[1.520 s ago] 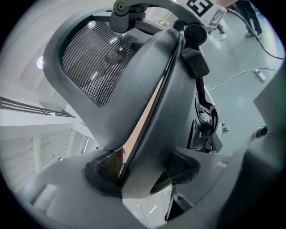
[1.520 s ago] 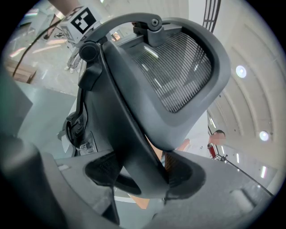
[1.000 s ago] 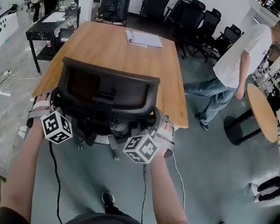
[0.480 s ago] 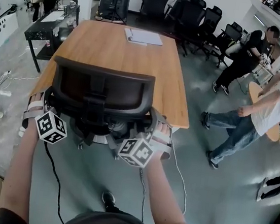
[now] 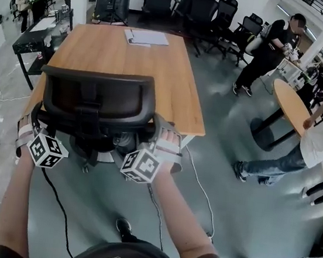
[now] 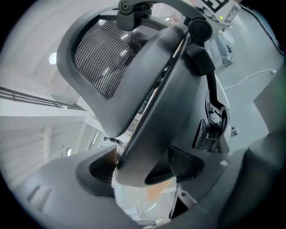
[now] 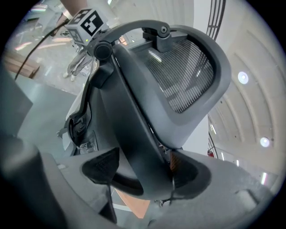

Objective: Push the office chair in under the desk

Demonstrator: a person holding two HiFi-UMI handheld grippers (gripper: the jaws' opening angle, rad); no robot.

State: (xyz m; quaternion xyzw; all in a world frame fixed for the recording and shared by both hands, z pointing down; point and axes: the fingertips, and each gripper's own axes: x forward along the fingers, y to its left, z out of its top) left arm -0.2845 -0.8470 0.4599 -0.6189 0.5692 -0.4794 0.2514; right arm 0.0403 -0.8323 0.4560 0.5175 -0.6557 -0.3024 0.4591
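Left tool, right tool just opening astride chair, notebook on desk

On the left gripper and the right gripper, black-and-white marker cubes are mounted; black cables are trailed below the cubes.

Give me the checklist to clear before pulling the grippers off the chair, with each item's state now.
1. Chair tucked in: ok, its back stands at the desk's near edge.
2. Left gripper released: ok, jaws have just been opening; chair frame between them, gap showing.
3. Right gripper released: ok, likewise just opening, frame between, gap showing.
4. Floor behind: not ok, cables trail beside the shoe.
5. Bystanders: ok, none near the chair.
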